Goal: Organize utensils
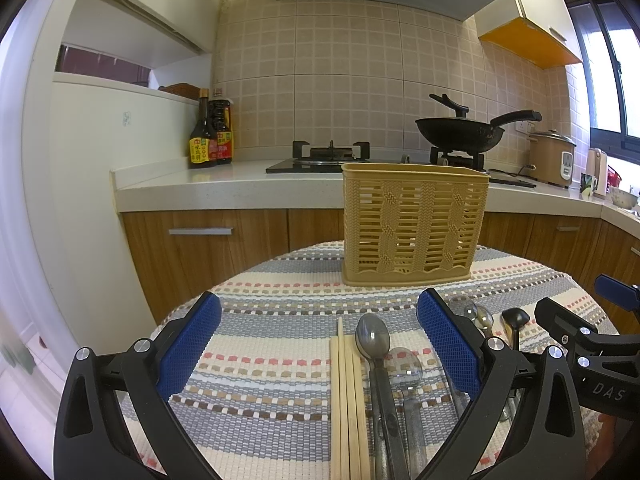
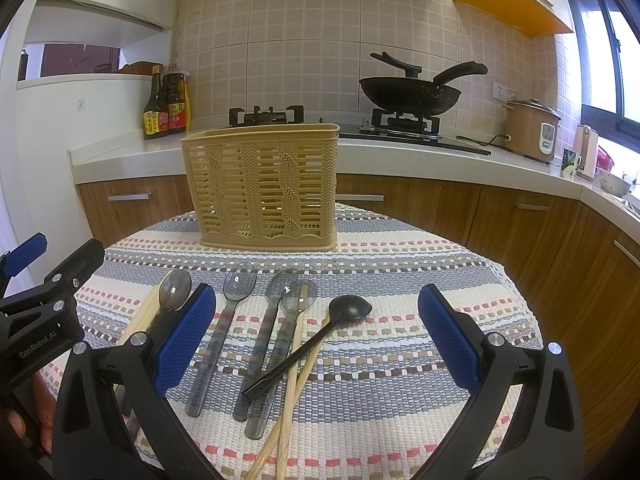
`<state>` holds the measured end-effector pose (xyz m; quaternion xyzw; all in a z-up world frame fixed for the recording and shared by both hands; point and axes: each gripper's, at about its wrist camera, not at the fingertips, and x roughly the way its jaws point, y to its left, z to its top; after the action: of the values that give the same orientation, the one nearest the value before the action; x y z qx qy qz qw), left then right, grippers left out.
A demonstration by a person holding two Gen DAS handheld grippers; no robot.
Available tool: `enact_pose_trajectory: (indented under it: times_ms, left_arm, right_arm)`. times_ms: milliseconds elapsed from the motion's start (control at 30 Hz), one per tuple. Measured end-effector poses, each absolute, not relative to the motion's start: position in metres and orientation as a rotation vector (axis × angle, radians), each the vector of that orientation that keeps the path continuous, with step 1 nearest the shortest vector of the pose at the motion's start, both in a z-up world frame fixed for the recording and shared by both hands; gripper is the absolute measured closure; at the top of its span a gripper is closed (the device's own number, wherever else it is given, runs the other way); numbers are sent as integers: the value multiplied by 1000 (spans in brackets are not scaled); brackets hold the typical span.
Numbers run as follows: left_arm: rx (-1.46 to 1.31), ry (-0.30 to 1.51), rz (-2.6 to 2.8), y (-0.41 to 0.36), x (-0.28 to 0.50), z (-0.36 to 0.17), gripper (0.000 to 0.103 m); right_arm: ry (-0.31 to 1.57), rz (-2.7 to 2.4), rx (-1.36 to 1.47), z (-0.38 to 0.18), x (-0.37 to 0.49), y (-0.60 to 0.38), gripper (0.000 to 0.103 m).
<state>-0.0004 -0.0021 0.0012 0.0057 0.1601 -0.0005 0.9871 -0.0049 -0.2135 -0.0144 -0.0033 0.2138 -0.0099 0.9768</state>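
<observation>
Both grippers are being held low over the striped tablecloth (image 2: 400,320), jaws spread wide, nothing gripped. The left gripper (image 1: 320,348) is being pointed at a bundle of chopsticks (image 1: 346,400) and a grey spoon (image 1: 373,338), both lying between its pads with their long axes running along the fingers, away from the camera toward the basket (image 1: 414,224). The right gripper (image 2: 316,340) is being aimed over three clear plastic spoons (image 2: 240,280), a black ladle (image 2: 350,307) and a loose chopstick pair (image 2: 296,360); the ladle is lying diagonally across the others, its bowl toward the basket. The basket is standing upright at the far edge of the table, empty as far as can be told through its slats. The chopstick bundle is being judged nearer the left claw; since it lies parallel to the fingers, a pinch across its width looks feasible without wrist rotation.
</observation>
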Motion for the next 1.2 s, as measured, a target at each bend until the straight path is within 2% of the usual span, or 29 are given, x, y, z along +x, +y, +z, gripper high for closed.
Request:
enact_pose_trajectory:
  times_ms: [833, 1067, 1133, 1200]
  left_arm:
    - [-4, 332, -16, -2, 4, -2, 8]
    - [-136, 561, -233, 38, 41, 1, 8]
    - [-78, 668, -275, 41, 60, 2, 15]
    - [-81, 766, -321, 42, 79, 0, 26]
  right_arm:
    - [474, -74, 46, -15, 0, -224, 7]
    - [630, -99, 135, -8, 23, -261, 7]
    - [697, -130, 101, -4, 36, -265, 7]
    - [757, -110, 74, -2, 48, -266, 7]
